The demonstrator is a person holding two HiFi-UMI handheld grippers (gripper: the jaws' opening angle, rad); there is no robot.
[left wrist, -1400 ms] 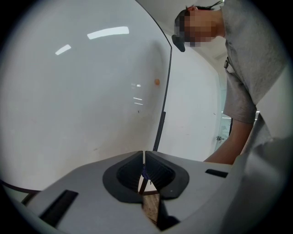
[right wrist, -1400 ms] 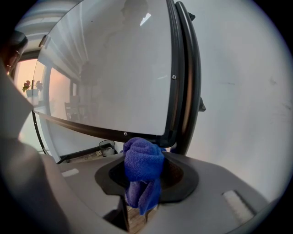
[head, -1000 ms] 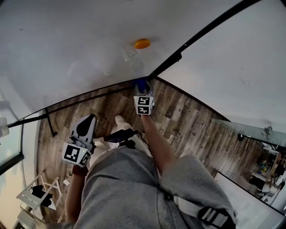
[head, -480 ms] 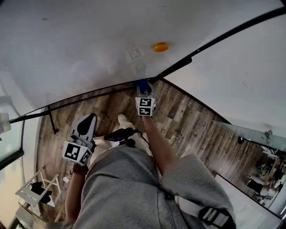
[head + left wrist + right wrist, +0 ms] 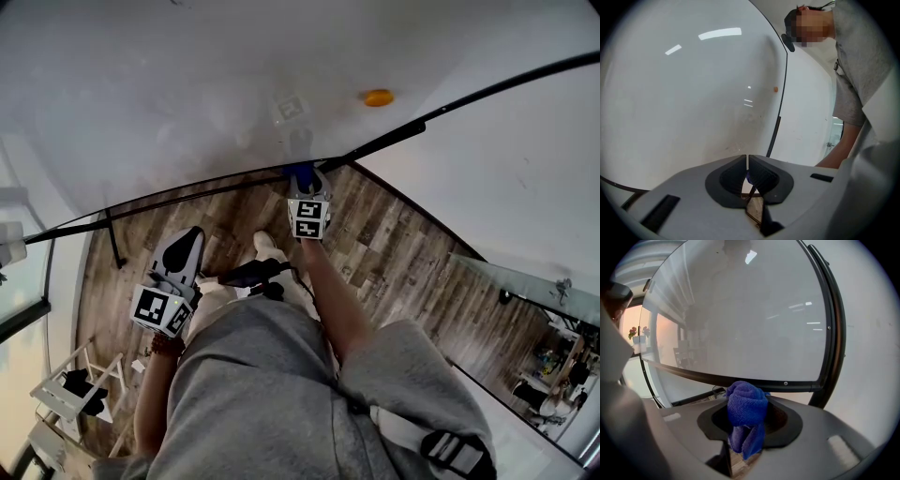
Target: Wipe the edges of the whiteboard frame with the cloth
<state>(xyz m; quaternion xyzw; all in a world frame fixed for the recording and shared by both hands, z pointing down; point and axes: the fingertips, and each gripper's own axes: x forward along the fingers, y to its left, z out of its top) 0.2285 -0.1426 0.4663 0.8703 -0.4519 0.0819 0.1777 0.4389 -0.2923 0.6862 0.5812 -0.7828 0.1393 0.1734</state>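
Observation:
The whiteboard's black frame (image 5: 187, 197) runs along its bottom edge to a lower corner, then climbs away to the right. My right gripper (image 5: 301, 180) is shut on a bunched blue cloth (image 5: 300, 172), which sits against that corner. In the right gripper view the blue cloth (image 5: 746, 405) bulges from the jaws just below the frame's bottom bar (image 5: 754, 380). My left gripper (image 5: 190, 235) hangs low beside the person's thigh, away from the board. Its jaws (image 5: 748, 162) are shut with nothing between them, and the frame's side bar (image 5: 781, 93) shows ahead.
An orange magnet (image 5: 379, 97) and a square marker (image 5: 292, 109) stick on the board. A black stand leg (image 5: 112, 246) drops to the wooden floor (image 5: 403, 253). A white folding rack (image 5: 70, 394) stands at lower left. A glass panel (image 5: 525, 281) is at right.
The head view has swung, so the orange magnet slid to the right. The right gripper keeps the cloth at the frame's lower corner. The left gripper has barely shifted.

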